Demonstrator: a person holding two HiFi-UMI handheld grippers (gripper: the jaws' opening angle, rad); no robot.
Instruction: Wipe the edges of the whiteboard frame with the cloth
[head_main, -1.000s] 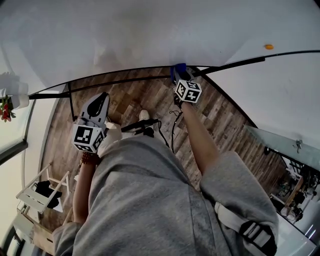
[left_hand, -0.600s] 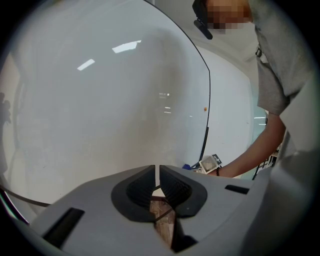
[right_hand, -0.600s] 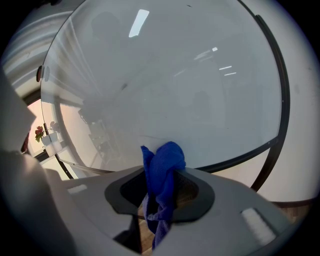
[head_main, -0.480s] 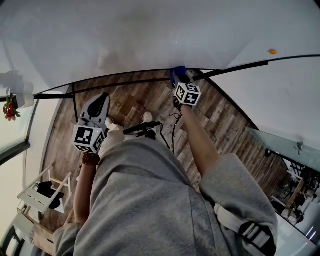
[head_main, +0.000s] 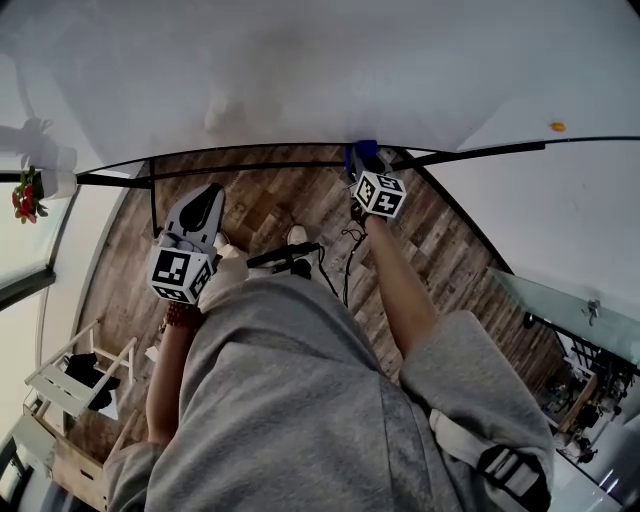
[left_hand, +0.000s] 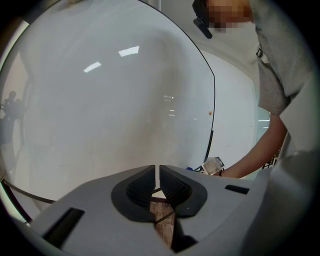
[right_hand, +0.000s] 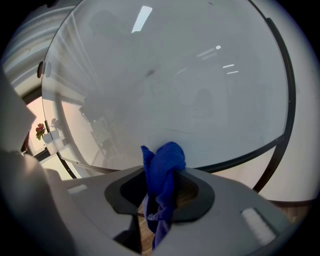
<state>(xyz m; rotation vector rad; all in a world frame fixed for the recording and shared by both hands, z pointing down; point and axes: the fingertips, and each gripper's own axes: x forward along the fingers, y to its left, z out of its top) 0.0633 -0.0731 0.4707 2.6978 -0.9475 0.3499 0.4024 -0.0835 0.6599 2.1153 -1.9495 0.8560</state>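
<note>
While the right hand-held gripper (head_main: 361, 166) clamps the blue cloth (head_main: 362, 151) tight between its jaws, the wad sits at the bottom rail of the whiteboard frame (head_main: 470, 153), seemingly pressed against it, at 12 o'clock from the person's forearm. The left hand-held gripper (head_main: 205, 203) hangs at 9 o'clock from the right one, jaws all but together on nothing, short of the rail. Wiping looks under way on the lower edge. Nothing shows which stretches are done, and the side and top edges probably remain.

left tool (left_hand: 158, 172), jaws together on nothing, faces the whiteboard (left_hand: 115, 100).
</note>
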